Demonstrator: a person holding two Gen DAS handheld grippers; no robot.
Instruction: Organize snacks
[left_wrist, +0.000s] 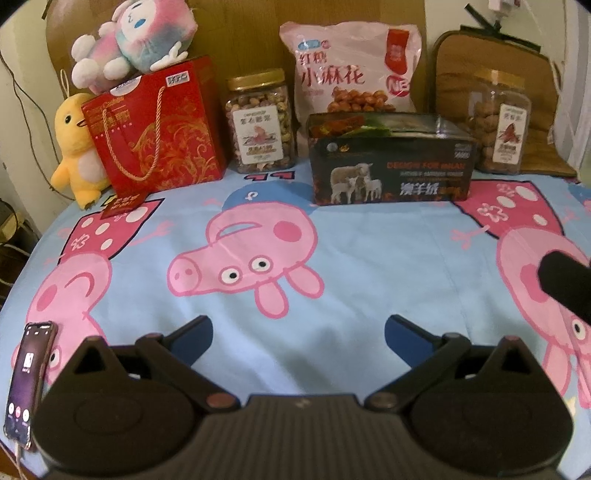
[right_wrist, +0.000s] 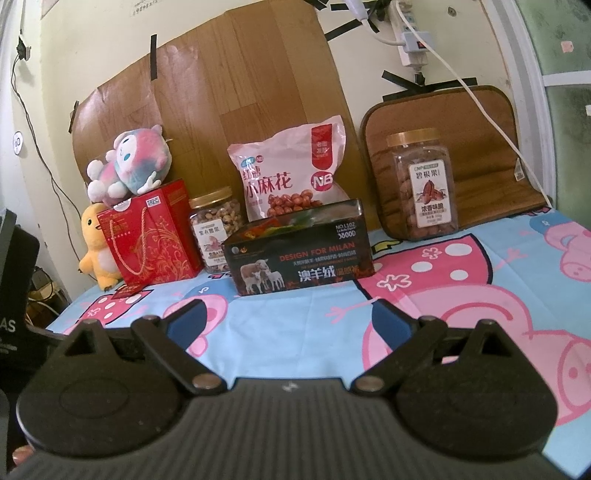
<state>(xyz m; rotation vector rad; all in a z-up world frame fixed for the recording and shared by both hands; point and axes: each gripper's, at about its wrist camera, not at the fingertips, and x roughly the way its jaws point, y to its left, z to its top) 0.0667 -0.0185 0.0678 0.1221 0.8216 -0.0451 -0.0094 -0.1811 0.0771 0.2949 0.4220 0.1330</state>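
Observation:
A black box (left_wrist: 391, 166) (right_wrist: 299, 254) with sheep on its front stands at the back middle of the table and holds snack packets. Behind it leans a pink snack bag (left_wrist: 351, 70) (right_wrist: 291, 173). A nut jar (left_wrist: 260, 122) (right_wrist: 216, 229) stands left of the box. A second jar (left_wrist: 498, 125) (right_wrist: 424, 184) stands at the back right. My left gripper (left_wrist: 299, 332) is open and empty, well short of the box. My right gripper (right_wrist: 288, 317) is open and empty, facing the box. Its black body shows at the right edge of the left wrist view (left_wrist: 565, 284).
A red gift bag (left_wrist: 159, 129) (right_wrist: 151, 236) stands at the back left with a pink plush (left_wrist: 129, 40) (right_wrist: 129, 166) on top and a yellow duck plush (left_wrist: 77, 147) (right_wrist: 96, 247) beside it. A phone (left_wrist: 27, 380) lies at the front left edge. A brown cushion (right_wrist: 461, 155) leans at the back right.

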